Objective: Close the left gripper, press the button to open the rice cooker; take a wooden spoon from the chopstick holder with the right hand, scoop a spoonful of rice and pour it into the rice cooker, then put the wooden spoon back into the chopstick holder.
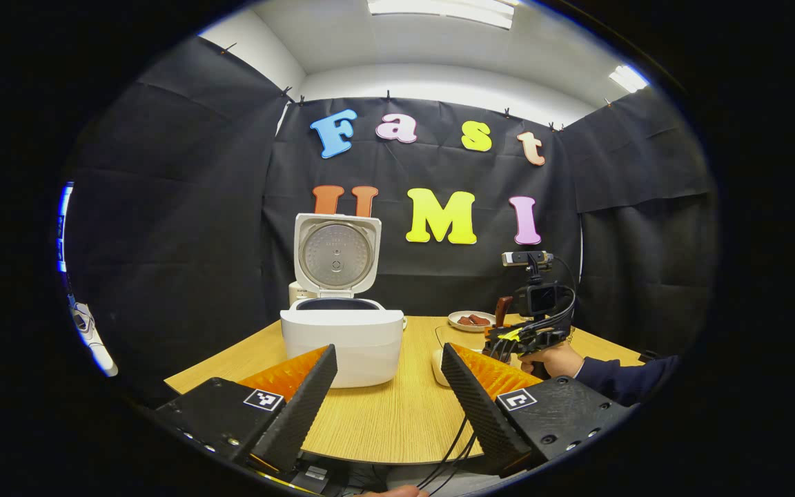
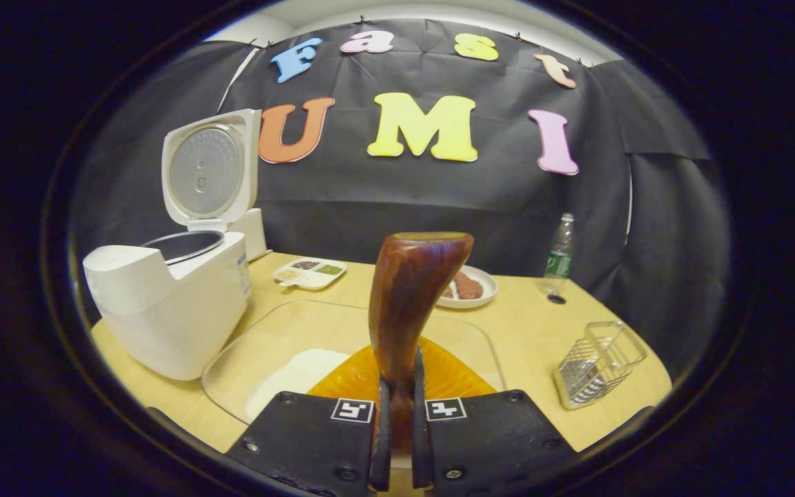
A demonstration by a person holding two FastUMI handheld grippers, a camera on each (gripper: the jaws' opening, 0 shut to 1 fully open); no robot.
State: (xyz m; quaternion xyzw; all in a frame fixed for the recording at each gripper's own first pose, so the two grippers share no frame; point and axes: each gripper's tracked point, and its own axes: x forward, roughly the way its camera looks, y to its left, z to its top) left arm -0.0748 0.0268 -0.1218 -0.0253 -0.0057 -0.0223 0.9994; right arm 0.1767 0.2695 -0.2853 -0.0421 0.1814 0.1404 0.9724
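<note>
No label is legible. The rice cooker (image 2: 170,310), lid up, stands at ten o'clock; right gripper (image 2: 397,414) jaws clamp the wooden spoon (image 2: 411,304) above the rice-filled glass tray (image 2: 246,345). Left gripper (image 1: 387,393) jaws gape apart.

Green-labelled bottle (image 2: 560,257), plate of brown food (image 2: 470,286), compartment tray (image 2: 309,273), wooden table (image 2: 528,324)

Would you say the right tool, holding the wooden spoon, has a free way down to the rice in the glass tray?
Probably yes: the right tool grips the wooden spoon directly above the glass tray, and nothing covers the rice.
</note>
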